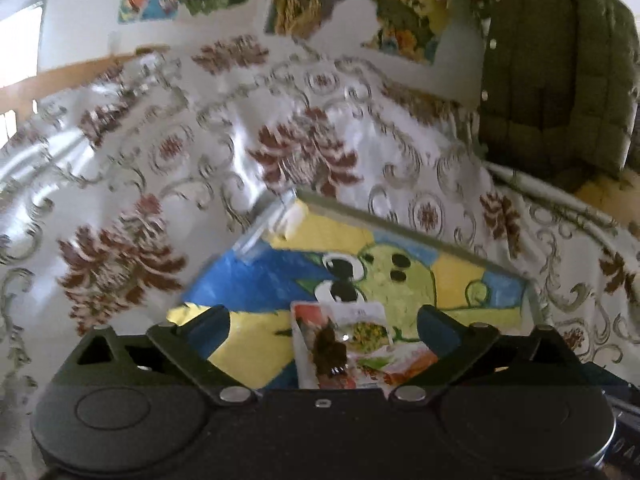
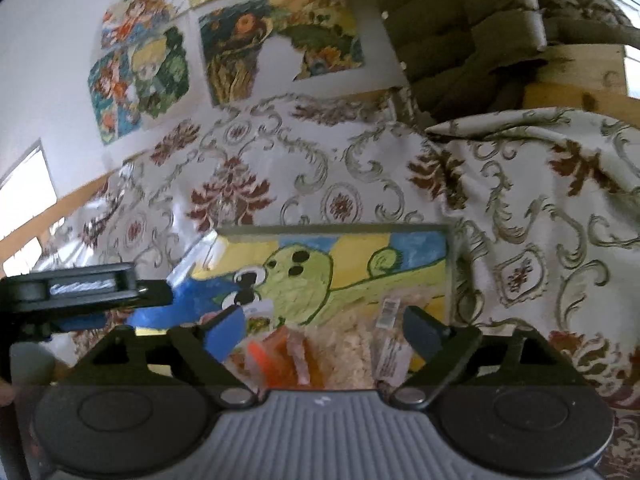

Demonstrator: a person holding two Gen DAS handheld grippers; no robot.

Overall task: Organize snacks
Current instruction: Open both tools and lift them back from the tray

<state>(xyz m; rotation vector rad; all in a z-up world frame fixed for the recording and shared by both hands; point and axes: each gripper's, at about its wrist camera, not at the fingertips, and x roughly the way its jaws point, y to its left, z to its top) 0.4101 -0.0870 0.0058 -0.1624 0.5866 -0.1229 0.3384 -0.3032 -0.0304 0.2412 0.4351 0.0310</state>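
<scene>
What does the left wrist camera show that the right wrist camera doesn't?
Only the left wrist view shows the red and white snack packet in full, between the open left hand-held gripper.

Only the right wrist view shows the clear bag of pale snacks with an orange packet, between the open right hand-held gripper.

Both show the tray with a painted green cartoon creature on the floral cloth.

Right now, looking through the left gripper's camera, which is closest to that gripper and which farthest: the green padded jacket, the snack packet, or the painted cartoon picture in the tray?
1. Snack packet: between the open fingers of the left gripper, lying on the picture.
2. Cartoon picture: just beyond, in the clear tray on the flowered cloth.
3. Green jacket: far back, upper right.
</scene>
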